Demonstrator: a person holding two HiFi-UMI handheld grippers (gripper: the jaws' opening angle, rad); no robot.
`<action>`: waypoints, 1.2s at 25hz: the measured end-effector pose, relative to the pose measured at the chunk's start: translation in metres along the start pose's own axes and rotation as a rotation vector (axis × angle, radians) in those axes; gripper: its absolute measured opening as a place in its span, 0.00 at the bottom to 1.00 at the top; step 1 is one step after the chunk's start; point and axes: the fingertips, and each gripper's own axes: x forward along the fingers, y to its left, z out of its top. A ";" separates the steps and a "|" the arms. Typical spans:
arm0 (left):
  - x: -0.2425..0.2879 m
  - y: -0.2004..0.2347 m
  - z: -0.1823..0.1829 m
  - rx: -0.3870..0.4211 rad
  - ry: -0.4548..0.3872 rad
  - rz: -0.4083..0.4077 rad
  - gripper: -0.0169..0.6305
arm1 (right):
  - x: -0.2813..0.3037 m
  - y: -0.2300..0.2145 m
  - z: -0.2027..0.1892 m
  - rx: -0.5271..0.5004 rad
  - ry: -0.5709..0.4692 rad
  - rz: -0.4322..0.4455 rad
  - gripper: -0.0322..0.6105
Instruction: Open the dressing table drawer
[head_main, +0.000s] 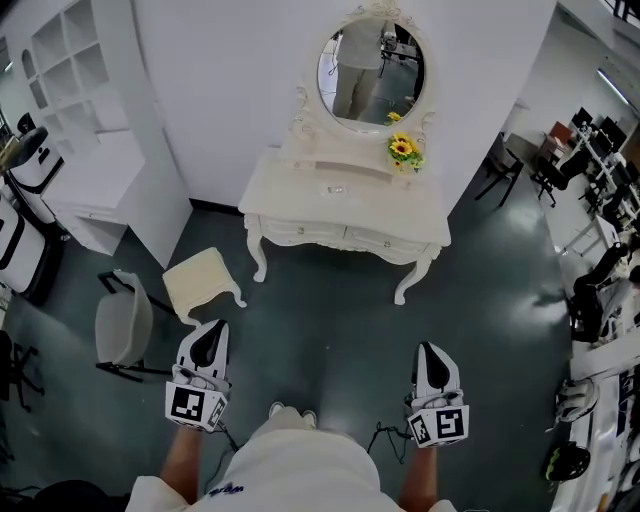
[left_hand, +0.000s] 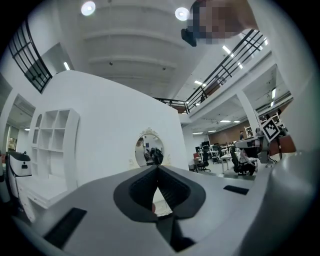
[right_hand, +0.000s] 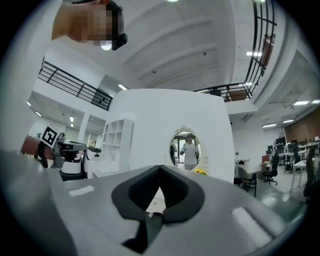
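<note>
Grey-and-black hand-held left gripper (head_main: 209, 335), w/ a marker cube at its rear, has its jaws pressed together on nothing; its own view shows the dark pads meeting at the tip. The right gripper (head_main: 431, 352), same build, is likewise closed & empty. Both are held low in front of the person, pointing level toward the cream-white carved dressing table (head_main: 290, 190), which stands well apart from them against the white wall, across dark floor. Task's thing: the drawer front (head_main: 300, 232) in the table's apron, shut. A second drawer front (head_main: 386, 240) sits just beside it on the right. Each has a knob too small to make out properly. Prob. the approach step, nothing opened yet. Risks from here: (1) jaws are closed. If not spread before arrival, the tips would just bump the front & shove the table instead of catching the knob. (2) The knob is tiny, so a shallow or off-centre pinch could slip off mid-pull. (3) Table looks light on slim curved legs. A hard or skewed tug may drag it or jam the drawer, & shake the yellow sunflower bunch (head_main: 403, 150) by the oval framed mirror (head_main: 370, 70). (4) Small cream padded stool (head_main: 203, 280) sits just ahead of the left gripper, near the table's left front leg, so it's easy to kick or clip on the way in.
</note>
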 end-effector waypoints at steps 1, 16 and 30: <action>0.000 0.002 -0.003 -0.003 0.001 0.015 0.04 | -0.001 0.002 0.000 -0.014 0.002 0.003 0.07; 0.009 0.001 -0.026 -0.055 0.030 0.069 0.22 | -0.022 -0.023 -0.011 0.030 0.023 -0.096 0.30; 0.013 -0.001 -0.035 -0.062 0.019 0.035 0.72 | -0.003 -0.010 -0.038 0.102 0.113 -0.032 0.94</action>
